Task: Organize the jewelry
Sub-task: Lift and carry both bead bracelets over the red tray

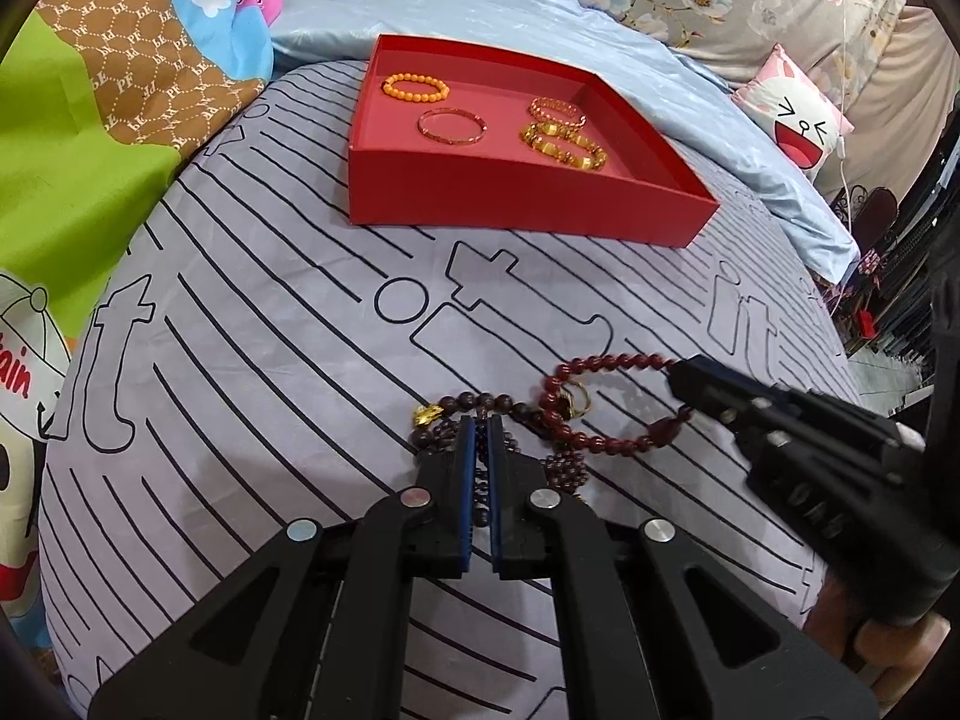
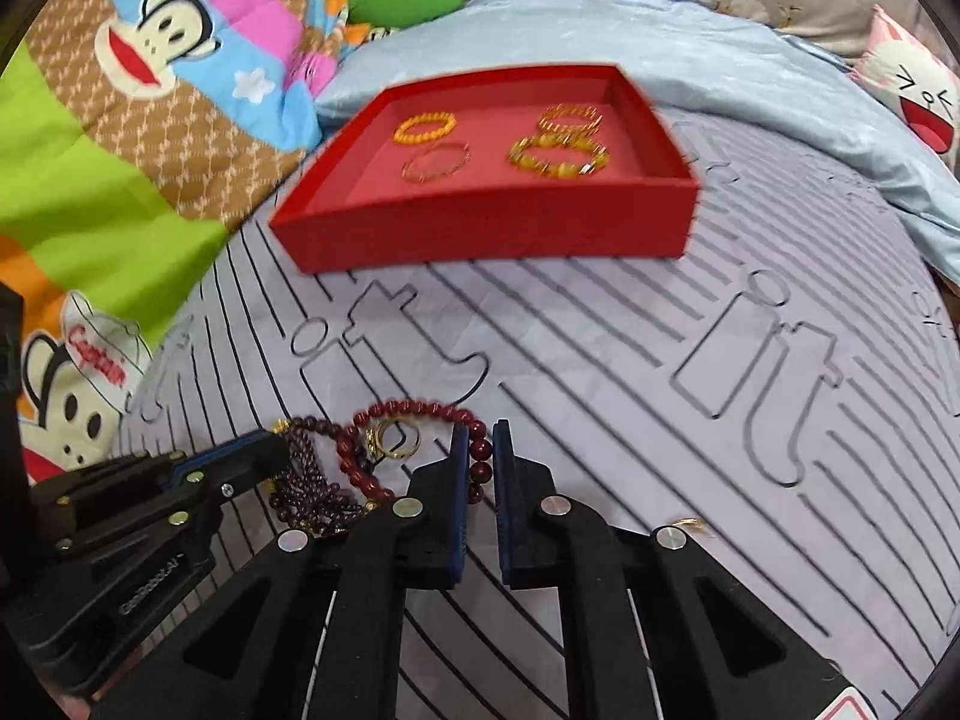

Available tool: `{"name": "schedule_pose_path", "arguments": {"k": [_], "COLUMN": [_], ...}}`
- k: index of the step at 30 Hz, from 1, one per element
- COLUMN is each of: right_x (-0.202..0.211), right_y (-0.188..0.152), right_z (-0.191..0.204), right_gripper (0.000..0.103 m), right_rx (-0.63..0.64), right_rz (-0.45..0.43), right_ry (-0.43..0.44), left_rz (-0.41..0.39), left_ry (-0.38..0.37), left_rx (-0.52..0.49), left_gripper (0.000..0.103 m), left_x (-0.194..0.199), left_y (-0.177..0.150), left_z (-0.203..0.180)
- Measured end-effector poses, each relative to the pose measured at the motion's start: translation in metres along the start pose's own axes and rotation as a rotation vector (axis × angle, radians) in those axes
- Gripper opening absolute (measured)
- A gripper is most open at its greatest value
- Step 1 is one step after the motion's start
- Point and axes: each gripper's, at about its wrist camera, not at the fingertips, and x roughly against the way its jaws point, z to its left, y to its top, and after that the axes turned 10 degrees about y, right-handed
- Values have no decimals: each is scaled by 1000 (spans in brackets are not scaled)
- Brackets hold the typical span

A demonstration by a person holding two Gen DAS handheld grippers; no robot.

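Left gripper (image 1: 480, 427) clamps dark beads (image 1: 480, 405); right gripper (image 2: 477, 435) clamps red bracelet (image 2: 414, 409); sheet (image 1: 252, 324) reads "it".

Glossy red beads (image 1: 600, 363), matt red box (image 1: 528, 204), smooth cotton sheet (image 1: 270, 312).

You had even, fairly bright, diffuse light in both views, with only soft shadows on the bed sheet (image 1: 288, 324) close beside the jaws. No strong glare showed. Ahead of your right jaws the red tray (image 2: 492, 228) was smeared by motion blur; the left view stayed sharp. Fisheye bending curved the sheet's stripes, and dark vignetting filled the corners.
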Motion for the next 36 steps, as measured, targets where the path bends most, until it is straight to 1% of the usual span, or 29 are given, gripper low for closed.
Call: {"name": "schedule_pose_path", "arguments": {"k": [7, 11, 14, 20, 24, 28, 31, 34, 36], "right_x": [27, 38, 47, 62, 65, 61, 53, 38, 24], "right_y": [6, 8, 13, 32, 54, 90, 115, 139, 149], "right_z": [0, 2, 4, 10, 8, 5, 4, 0, -7], "right_gripper": [7, 7, 7, 7, 7, 7, 7, 7, 7], "right_rx": [-5, -7, -2, 16, 20, 46, 45, 20, -18], "right_rz": [-46, -64, -81, -125, -147, -179, -190, -193, -182], "right_ry": [14, 32, 45, 70, 88, 78, 91, 126, 167], "left_rz": [-33, -43, -59, -100, -141, -184, -201, -212, -214], "left_ry": [-23, -53, -76, -94, -91, -71, -63, -68, -78], "left_rx": [-10, -11, -15, -36, -53, -69, -68, -60, -49], "left_gripper": [3, 3, 3, 3, 3, 3, 3, 3, 3], "left_x": [20, 32, 41, 54, 58, 54, 46, 35, 25], "left_y": [5, 11, 20, 44, 68, 101, 123, 145, 157], "left_z": [-7, -11, -15, -21, -26, -28, -28, -29, -27]}}
